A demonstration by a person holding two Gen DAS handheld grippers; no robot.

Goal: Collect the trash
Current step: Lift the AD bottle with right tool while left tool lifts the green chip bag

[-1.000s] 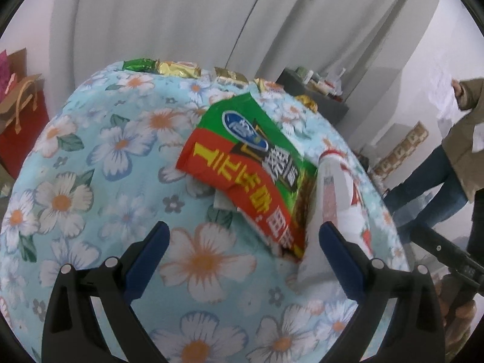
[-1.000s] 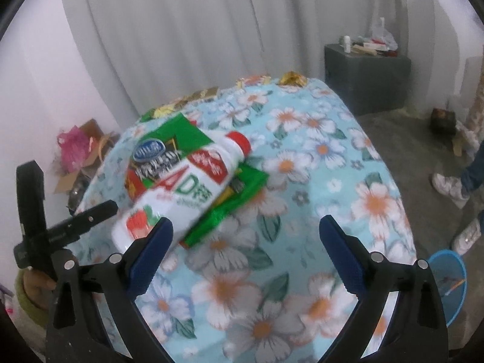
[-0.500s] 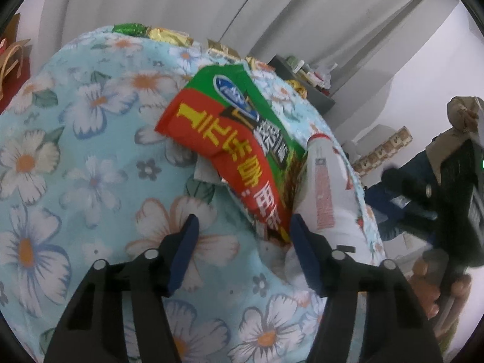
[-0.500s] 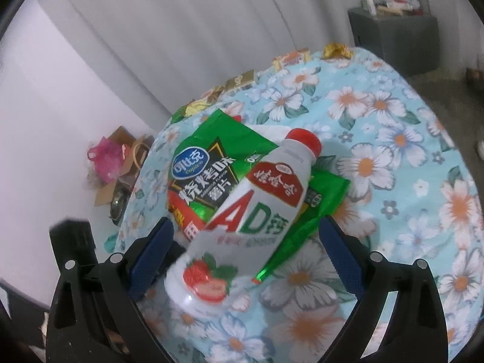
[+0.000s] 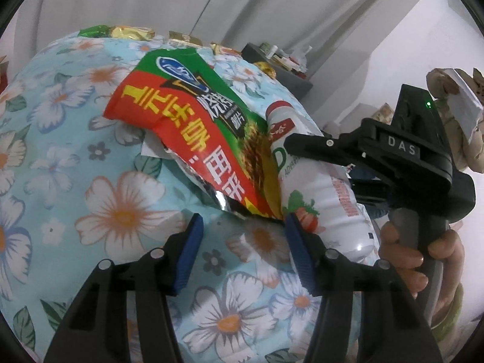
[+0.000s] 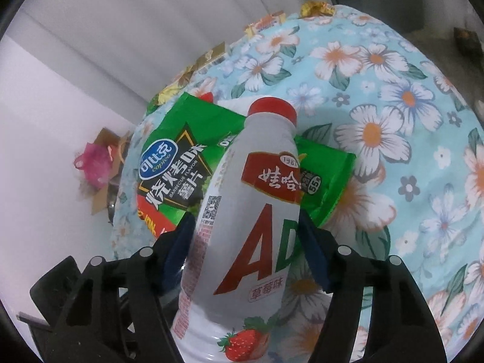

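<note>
My right gripper (image 6: 245, 242) had just been closing around the white drink bottle (image 6: 242, 211), and its blue pads stood against both sides of the bottle's body, pinching it. The bottle lay on its side across the green and red chip bag (image 6: 181, 163), red cap pointing away from me, on the flowered tablecloth (image 6: 393, 121).

My left gripper (image 5: 242, 242) had also just been closing; its jaws were partly spread, over bare cloth just short of the bag's torn lower edge (image 5: 230, 205). The right-hand pad (image 5: 298, 248) sat at the bag's corner and beside the bottle's base; I could not tell whether it touched either. Nothing was pinched between them.

To the left of the bag the tablecloth (image 5: 75, 166) lay open and free. To the right room was tight: my other hand (image 5: 423, 251) and its black tool crowded the table's rim. Small foil wrappers (image 5: 133, 31) lined the far edge by the grey curtain (image 5: 151, 0).

The bottle's base was cut off at the bottom of the right view, and the bag hid something pale (image 5: 154, 148) beneath it that I could not make out.
</note>
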